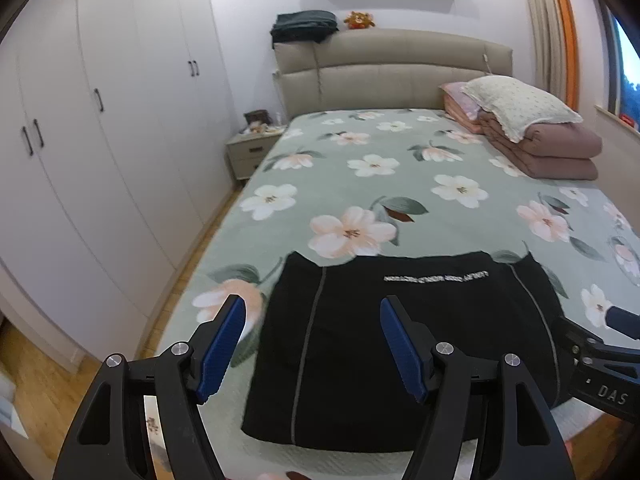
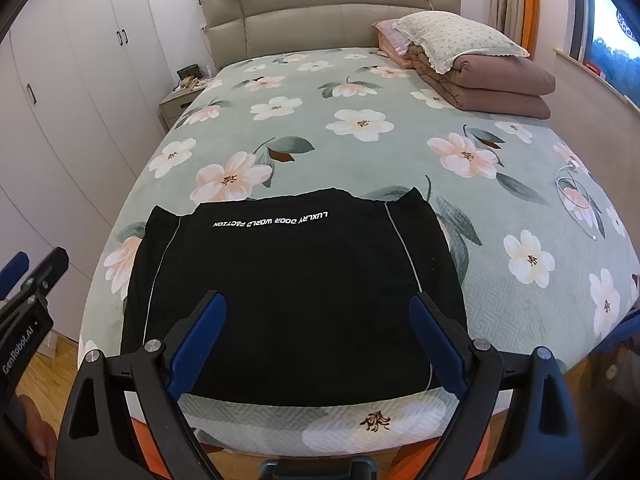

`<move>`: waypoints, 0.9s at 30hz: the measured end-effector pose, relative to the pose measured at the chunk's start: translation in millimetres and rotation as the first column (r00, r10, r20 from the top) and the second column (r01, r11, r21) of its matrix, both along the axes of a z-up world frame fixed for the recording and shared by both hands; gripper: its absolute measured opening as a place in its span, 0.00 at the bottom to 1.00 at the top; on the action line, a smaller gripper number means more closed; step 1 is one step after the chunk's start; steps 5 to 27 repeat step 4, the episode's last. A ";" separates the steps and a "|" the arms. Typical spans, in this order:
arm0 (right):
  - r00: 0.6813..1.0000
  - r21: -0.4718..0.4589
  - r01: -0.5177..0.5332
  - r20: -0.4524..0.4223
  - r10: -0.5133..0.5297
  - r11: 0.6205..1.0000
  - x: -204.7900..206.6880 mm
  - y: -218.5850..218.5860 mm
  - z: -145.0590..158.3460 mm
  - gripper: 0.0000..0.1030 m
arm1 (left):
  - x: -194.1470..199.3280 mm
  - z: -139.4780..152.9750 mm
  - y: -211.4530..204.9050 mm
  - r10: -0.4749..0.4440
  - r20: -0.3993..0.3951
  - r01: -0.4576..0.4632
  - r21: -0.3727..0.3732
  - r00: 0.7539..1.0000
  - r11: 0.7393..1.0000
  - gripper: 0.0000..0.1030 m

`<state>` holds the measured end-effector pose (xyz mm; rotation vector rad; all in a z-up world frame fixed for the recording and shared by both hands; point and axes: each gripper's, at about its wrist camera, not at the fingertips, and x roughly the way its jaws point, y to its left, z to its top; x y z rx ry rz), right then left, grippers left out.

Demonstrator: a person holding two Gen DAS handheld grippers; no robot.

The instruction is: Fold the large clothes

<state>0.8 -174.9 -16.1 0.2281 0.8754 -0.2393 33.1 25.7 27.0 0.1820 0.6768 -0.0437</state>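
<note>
A black garment [image 1: 404, 344] with grey piping and white lettering lies folded into a flat rectangle at the foot of the bed; it also shows in the right wrist view [image 2: 296, 292]. My left gripper [image 1: 312, 312] is open and empty, held above the garment's left part. My right gripper [image 2: 318, 306] is open and empty, held above the garment's near edge. The right gripper's body shows at the right edge of the left wrist view [image 1: 600, 356]. The left gripper shows at the left edge of the right wrist view [image 2: 28, 300].
The bed [image 2: 360, 152] has a green floral cover. A folded brown quilt [image 2: 496, 84] with a pillow [image 2: 456, 36] sits at its far right. A white cable [image 2: 576, 196] lies on the right side. White wardrobes [image 1: 100, 120] and a nightstand [image 1: 250, 152] stand left.
</note>
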 end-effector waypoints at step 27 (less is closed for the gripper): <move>1.000 0.009 -0.004 -0.005 0.004 1.000 1.6 -0.7 -1.2 0.91 | 2.5 -1.6 3.2 -0.020 -0.022 0.019 -0.036 1.000 0.999 0.69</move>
